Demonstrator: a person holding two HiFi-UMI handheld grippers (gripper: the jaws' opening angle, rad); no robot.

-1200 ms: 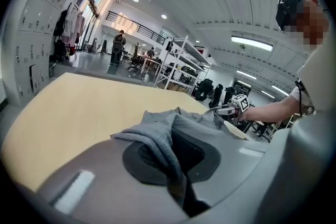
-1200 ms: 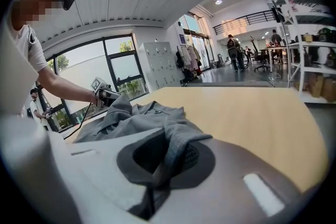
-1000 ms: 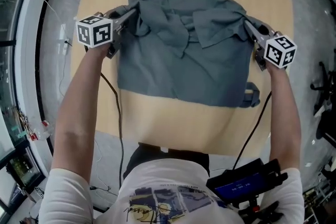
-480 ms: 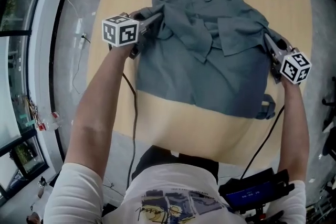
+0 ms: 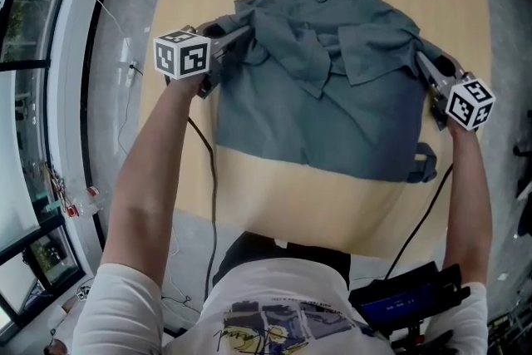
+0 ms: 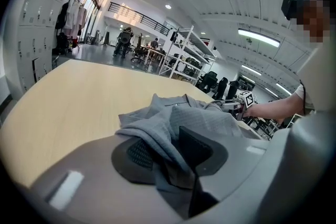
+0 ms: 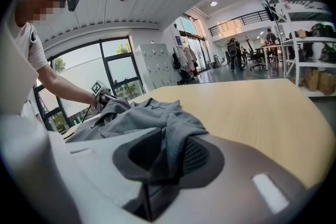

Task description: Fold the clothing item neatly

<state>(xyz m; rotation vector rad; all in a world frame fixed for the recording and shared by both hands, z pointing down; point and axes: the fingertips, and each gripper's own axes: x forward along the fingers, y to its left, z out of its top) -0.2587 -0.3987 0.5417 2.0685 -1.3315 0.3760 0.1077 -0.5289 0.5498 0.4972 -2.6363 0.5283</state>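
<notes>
The left gripper [image 6: 169,150], lower centre of frame: its jaws have just been opening and stand apart, with a fold of the grey shirt [image 6: 202,122] draped between them. The shirt lies bunched on the light wooden table [image 6: 73,94], which fills the left half of the frame. At centre right, a person's hand [image 6: 256,109] holds the right gripper [image 6: 231,106] at the shirt's far edge.

Surface: light wood table [image 5: 283,204], rounded corners.
On it: grey shirt [image 5: 332,125], collar twd far edge, sleeves folded inward, rumpled up top.
</notes>
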